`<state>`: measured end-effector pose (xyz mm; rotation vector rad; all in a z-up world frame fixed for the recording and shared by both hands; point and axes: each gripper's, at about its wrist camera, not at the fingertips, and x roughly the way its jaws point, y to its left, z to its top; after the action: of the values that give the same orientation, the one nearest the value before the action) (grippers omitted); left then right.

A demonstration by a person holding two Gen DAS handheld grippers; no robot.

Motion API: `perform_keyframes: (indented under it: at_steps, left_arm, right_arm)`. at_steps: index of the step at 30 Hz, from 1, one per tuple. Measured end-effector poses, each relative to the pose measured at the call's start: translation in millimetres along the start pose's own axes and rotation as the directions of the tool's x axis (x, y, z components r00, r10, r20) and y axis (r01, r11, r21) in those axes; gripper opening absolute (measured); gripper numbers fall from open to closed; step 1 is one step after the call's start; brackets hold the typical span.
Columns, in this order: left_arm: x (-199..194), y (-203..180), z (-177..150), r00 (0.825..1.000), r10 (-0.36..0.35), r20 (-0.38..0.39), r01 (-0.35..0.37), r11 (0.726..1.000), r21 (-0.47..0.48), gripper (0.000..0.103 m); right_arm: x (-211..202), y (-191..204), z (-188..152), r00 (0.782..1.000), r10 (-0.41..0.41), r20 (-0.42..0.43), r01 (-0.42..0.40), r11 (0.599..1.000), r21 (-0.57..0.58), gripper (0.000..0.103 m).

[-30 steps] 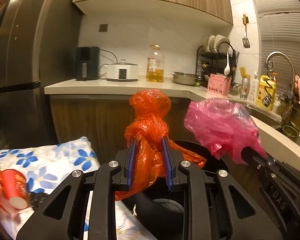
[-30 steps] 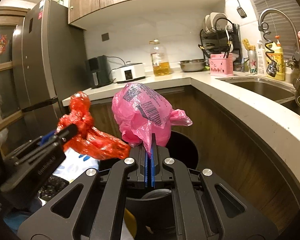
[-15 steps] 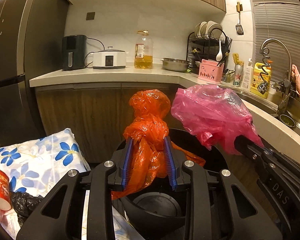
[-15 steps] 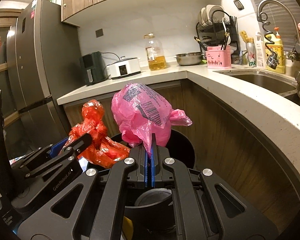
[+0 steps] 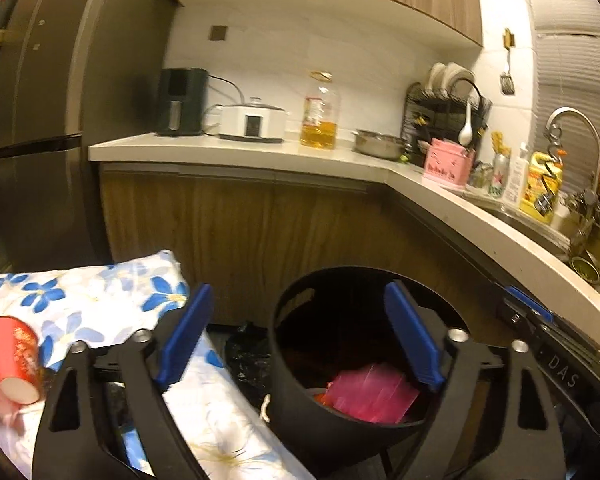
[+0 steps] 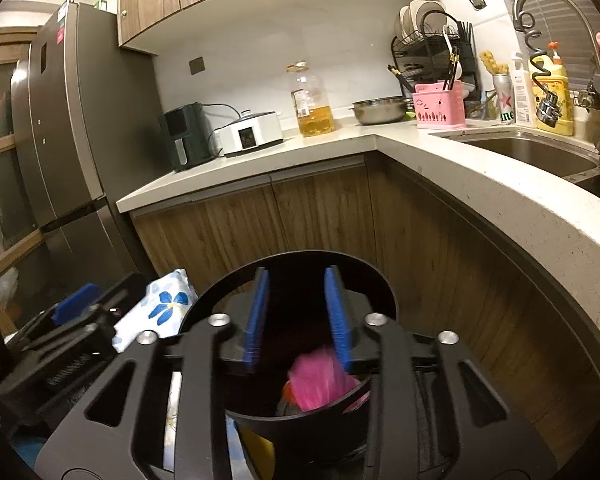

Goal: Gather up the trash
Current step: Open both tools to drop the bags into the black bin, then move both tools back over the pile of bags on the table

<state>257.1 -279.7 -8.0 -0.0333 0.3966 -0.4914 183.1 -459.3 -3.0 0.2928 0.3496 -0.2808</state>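
Cup (image 5: 14,360) in left view only

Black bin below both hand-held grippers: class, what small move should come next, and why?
Probably draw both back from the black bin and turn toward the red paper cup lying on the floral cloth. The left hand-held gripper and right hand-held gripper have just been opening and hold nothing; the pink bag lies in the bin.
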Motion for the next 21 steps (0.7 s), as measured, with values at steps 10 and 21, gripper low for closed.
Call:
perform_keyframes:
  at_steps: [10, 21]
  left_arm:
    - [-59, 28, -20, 0.982, 0.186, 0.039, -0.186, 0.982, -0.001, 0.095]
    - [-141, 76, -53, 0.926, 0.372, 0.059, -0.370, 0.928, -0.047, 0.097]
  right_arm:
    - [-35, 28, -16, 0.999, 0.041, 0.026, -0.040, 0.998, -0.046, 0.068]
    - [-81, 77, -48, 0.993, 0.108, 0.045, -0.103, 0.989, -0.105, 0.072]
